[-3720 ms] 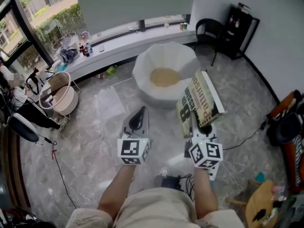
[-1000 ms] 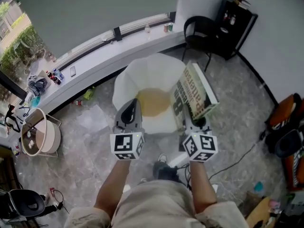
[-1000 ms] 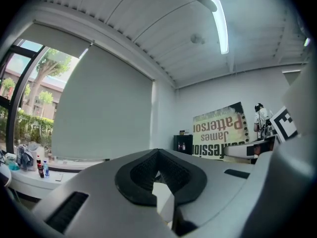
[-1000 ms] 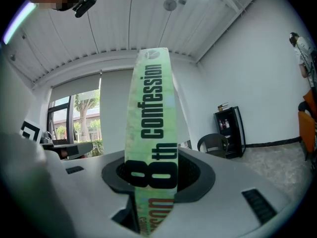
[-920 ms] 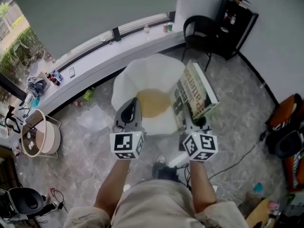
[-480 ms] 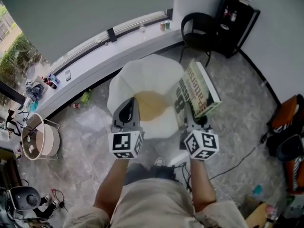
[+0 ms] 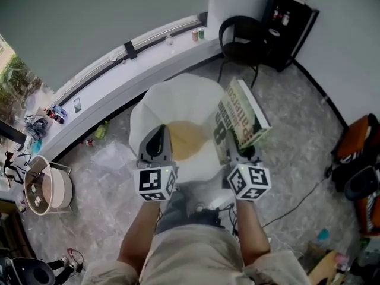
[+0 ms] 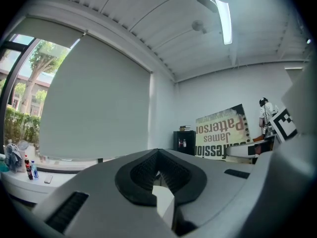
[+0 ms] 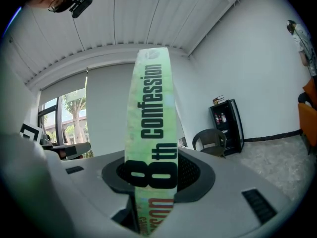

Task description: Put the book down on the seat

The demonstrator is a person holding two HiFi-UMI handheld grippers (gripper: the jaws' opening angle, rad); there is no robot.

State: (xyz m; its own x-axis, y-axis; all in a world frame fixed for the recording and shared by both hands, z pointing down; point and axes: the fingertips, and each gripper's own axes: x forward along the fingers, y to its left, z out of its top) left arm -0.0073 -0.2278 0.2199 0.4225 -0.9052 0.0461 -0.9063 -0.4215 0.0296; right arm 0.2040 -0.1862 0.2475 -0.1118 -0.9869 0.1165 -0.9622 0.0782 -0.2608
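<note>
Left gripper [image 7: 158, 134]: I read its jaws as together, with nothing between them; it points toward 12 o'clock.
Right gripper [image 7: 242, 154]: its jaws are clamped on the lower end of the book [image 7: 240, 120]; it also points toward 12 o'clock.
Left arm [image 7: 140, 233]: bare forearm, reaching up from 6 o'clock.
Right arm [image 7: 252, 233]: bare forearm, reaching up from 6 o'clock.
Spacing: the grippers are level, left at 9 o'clock of right, apart.

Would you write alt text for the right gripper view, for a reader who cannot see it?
The right gripper is shut on an upright book whose green spine reads "8th confession". Behind, a dark chair and a black cabinet stand against a white wall.
</note>
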